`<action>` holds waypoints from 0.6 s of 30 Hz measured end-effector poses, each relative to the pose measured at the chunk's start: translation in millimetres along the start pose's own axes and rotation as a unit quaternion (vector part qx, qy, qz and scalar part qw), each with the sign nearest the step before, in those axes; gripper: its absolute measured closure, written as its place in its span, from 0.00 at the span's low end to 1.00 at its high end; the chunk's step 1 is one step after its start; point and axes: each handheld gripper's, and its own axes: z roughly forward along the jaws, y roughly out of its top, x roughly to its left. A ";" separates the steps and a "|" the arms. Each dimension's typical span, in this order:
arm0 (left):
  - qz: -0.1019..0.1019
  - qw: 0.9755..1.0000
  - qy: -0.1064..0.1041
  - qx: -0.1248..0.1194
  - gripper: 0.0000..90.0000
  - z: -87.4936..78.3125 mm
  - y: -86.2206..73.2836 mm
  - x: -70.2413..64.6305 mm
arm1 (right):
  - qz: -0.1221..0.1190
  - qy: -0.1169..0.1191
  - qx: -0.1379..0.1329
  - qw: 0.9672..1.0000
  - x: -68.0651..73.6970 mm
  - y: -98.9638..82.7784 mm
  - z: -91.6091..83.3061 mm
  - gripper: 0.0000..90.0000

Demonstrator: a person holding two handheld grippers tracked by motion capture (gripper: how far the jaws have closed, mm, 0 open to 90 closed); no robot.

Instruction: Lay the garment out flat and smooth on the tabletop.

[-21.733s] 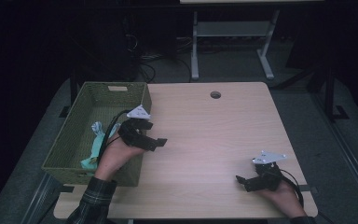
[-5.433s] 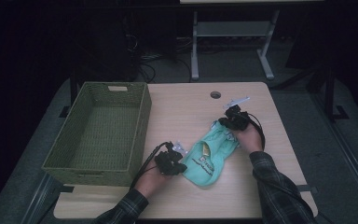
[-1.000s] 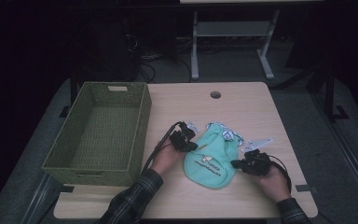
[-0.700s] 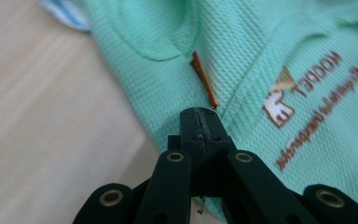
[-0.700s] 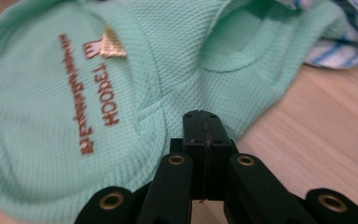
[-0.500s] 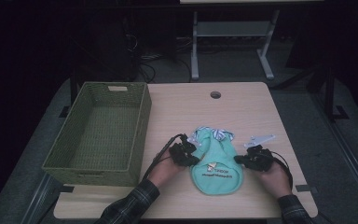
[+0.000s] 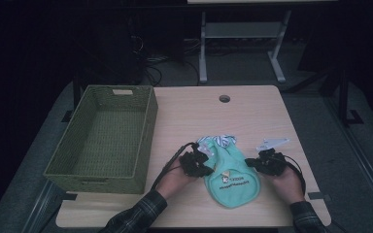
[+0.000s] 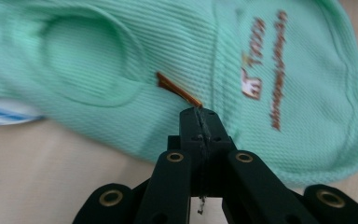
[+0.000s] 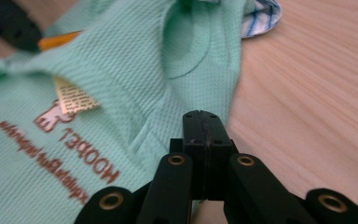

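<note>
A small mint-green garment [image 7: 230, 179] with brown print lies flat on the table, hem toward the person. It has a blue-striped collar piece [image 7: 221, 141]. My left gripper [image 7: 207, 170] is shut at the garment's left edge. In the left gripper view its tip [image 8: 199, 114] lies over the green garment [image 8: 121, 56] and touches the end of an orange tag [image 8: 177, 87]; I cannot tell if the tag is pinched. My right gripper [image 7: 251, 164] is shut at the right edge. In the right gripper view its tip [image 9: 203, 116] rests over the fabric [image 9: 121, 70], with no cloth seen between the jaws.
A green woven basket [image 7: 148, 131] stands at the table's left side. A cable hole [image 7: 224, 98] sits at the far middle of the wooden table [image 7: 252, 121]. Beyond the table are a metal stand [image 7: 243, 34] and dark floor.
The garment has turned and slid toward the person, its hem now facing the front edge. Both grippers moved with it, the left one down and to the right.
</note>
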 end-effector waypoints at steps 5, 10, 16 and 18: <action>-0.011 0.999 0.029 -0.018 0.99 -9.1 12.2 22.9 | -0.004 0.001 -0.001 1.000 6.7 -5.8 -9.4 1.00; -0.025 0.998 0.050 -0.031 0.99 -16.0 22.8 42.6 | -0.007 0.005 -0.002 1.000 15.6 -9.9 -16.6 1.00; -0.039 0.996 0.068 -0.039 0.99 -11.6 33.7 63.8 | -0.011 0.011 0.004 1.000 22.5 -17.2 -18.5 1.00; -0.043 0.996 0.071 -0.036 0.99 -3.4 40.3 73.3 | -0.009 0.011 0.006 1.000 23.0 -18.2 -19.8 1.00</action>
